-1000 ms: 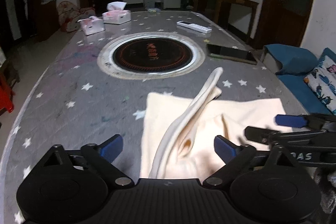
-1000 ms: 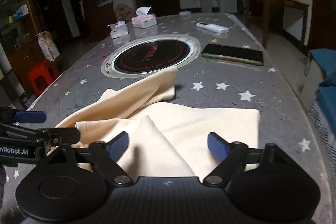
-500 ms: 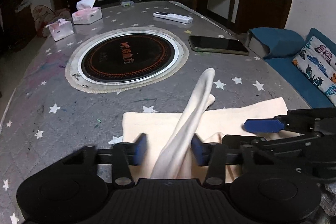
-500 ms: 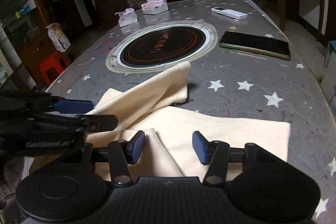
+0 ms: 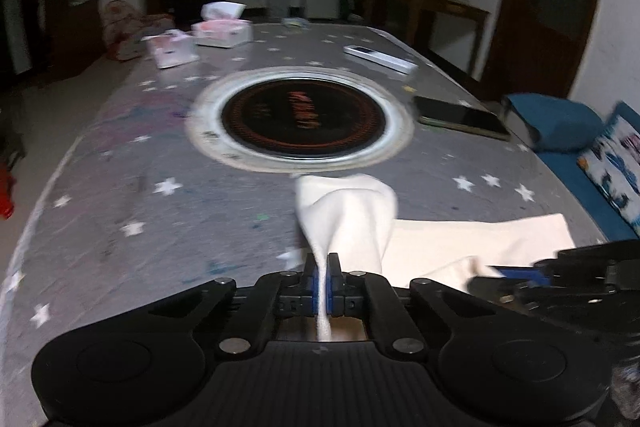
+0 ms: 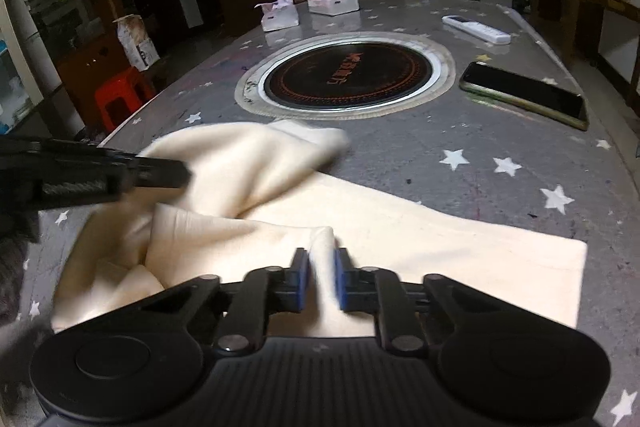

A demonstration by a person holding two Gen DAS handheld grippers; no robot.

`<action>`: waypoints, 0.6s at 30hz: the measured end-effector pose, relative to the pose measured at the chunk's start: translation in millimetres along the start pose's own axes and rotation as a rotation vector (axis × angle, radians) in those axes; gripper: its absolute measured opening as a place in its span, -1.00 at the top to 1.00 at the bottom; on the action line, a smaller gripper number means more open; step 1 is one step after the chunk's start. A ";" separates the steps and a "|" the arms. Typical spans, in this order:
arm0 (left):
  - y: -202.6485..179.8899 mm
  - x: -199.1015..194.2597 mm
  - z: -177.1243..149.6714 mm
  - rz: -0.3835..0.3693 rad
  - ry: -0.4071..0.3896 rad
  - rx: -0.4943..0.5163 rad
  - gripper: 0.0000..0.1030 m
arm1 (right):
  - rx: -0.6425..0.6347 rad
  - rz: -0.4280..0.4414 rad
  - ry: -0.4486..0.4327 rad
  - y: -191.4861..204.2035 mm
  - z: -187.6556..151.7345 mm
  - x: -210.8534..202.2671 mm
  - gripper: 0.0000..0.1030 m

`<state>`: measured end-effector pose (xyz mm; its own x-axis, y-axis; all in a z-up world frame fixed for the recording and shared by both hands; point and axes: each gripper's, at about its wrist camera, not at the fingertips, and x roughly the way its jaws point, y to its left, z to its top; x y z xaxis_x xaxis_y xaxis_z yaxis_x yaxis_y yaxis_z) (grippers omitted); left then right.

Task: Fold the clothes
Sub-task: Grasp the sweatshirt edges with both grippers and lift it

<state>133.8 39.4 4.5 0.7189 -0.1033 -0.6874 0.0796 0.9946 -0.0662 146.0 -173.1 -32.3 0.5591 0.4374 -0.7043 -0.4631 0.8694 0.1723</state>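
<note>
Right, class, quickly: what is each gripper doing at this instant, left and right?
Left gripper: shut on a raised fold of the cream cloth.
Right gripper: jaws closing, a ridge of the same cloth between them, pads already touching it.

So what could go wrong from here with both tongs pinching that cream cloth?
The right tongs are closing on only a thin ridge of the cream cloth, so it may slip free. The left tongs pinch a bunched fold, so the fold may come out crooked. A swinging cloth could brush the phone.
</note>
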 end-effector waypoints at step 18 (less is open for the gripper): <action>79.1 -86.3 -86.6 0.177 0.001 -0.224 0.94 | 0.182 -0.289 -0.264 -40.7 -65.1 -131.9 0.88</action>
<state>18.3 127.7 -4.0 0.7072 0.0717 -0.7033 -0.2015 0.9740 -0.1033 46.4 -281.2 8.8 0.8156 0.1935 -0.5454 -0.1460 0.9808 0.1296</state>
